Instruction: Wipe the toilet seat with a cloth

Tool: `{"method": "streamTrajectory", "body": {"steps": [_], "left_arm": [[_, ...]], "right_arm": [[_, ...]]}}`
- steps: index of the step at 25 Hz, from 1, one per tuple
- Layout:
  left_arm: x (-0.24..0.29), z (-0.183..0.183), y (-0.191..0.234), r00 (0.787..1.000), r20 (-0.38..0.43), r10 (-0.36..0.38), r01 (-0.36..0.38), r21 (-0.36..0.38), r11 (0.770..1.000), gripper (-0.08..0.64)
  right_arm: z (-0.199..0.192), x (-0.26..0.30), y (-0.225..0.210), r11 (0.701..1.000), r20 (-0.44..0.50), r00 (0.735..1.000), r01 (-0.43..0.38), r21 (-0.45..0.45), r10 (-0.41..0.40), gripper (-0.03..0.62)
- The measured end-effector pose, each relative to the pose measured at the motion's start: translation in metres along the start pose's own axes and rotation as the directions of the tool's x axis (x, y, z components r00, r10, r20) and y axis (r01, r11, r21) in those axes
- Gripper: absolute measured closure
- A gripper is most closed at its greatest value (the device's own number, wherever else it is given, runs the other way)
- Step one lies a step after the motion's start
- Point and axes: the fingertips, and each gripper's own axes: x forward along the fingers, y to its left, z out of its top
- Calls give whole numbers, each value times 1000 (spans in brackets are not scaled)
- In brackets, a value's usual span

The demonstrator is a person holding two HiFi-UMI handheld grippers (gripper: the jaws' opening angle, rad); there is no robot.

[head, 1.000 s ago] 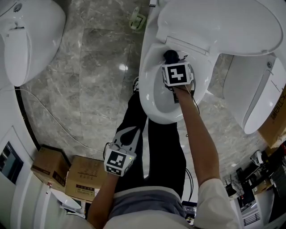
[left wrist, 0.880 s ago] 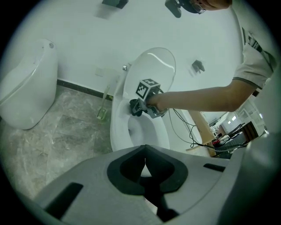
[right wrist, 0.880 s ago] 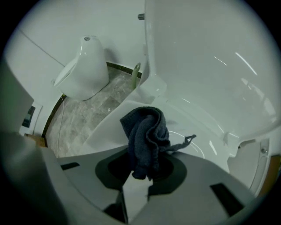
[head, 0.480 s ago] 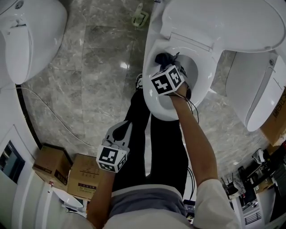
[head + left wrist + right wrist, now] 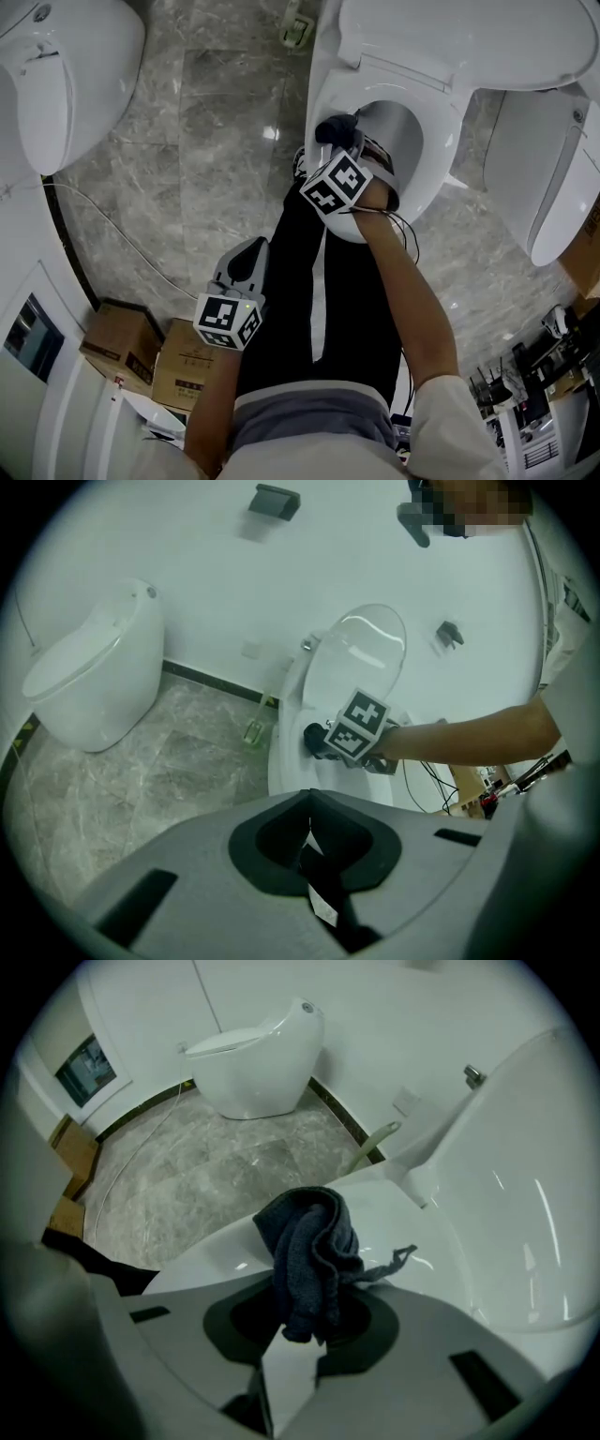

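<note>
Overhead, the right gripper (image 5: 343, 150) is clenched on a bunched dark cloth (image 5: 309, 1246), which juts just ahead of its jaws and rests against the rim of the white toilet seat (image 5: 439, 141) directly beneath it. Well apart from it, the left gripper (image 5: 249, 258) hangs beside the person's dark trouser leg (image 5: 300, 309), its jaws closed on nothing.

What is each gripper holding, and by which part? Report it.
The right gripper is shut on the dark cloth, pinching one bunched end. The left gripper is shut and holds nothing.
</note>
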Motion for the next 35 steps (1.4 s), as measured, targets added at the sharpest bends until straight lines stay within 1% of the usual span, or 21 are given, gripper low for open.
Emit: {"method": "streamTrajectory", "body": {"steps": [3, 7, 13, 19, 27, 32, 35], "left_arm": [[-3, -1, 1, 1000, -4, 0, 0, 6, 1000, 551], [-2, -1, 0, 1000, -7, 1, -1, 5, 1000, 551], [-1, 6, 1, 1000, -3, 20, -20, 0, 1000, 551], [6, 13, -7, 1000, -13, 15, -15, 20, 1000, 551], [21, 18, -22, 999, -47, -5, 8, 53, 999, 551], [28, 27, -27, 998, -62, 9, -3, 101, 995, 551], [36, 32, -33, 997, -78, 1, 10, 143, 990, 551]], "right_arm": [[-3, -3, 16, 998, -1, 1000, -6, -55, 6, 518], [-5, -9, 33, 994, 21, 1000, -4, -107, 6, 518], [-18, -13, 58, 990, 28, 999, -20, -136, 24, 518], [-34, -24, 86, 990, 33, 997, -63, -125, 67, 518], [-59, -36, 121, 988, 52, 991, -117, -100, 123, 518], [-77, -45, 140, 984, 75, 982, -170, -49, 174, 518], [-91, -49, 153, 981, 84, 977, -192, -38, 194, 518]]}}
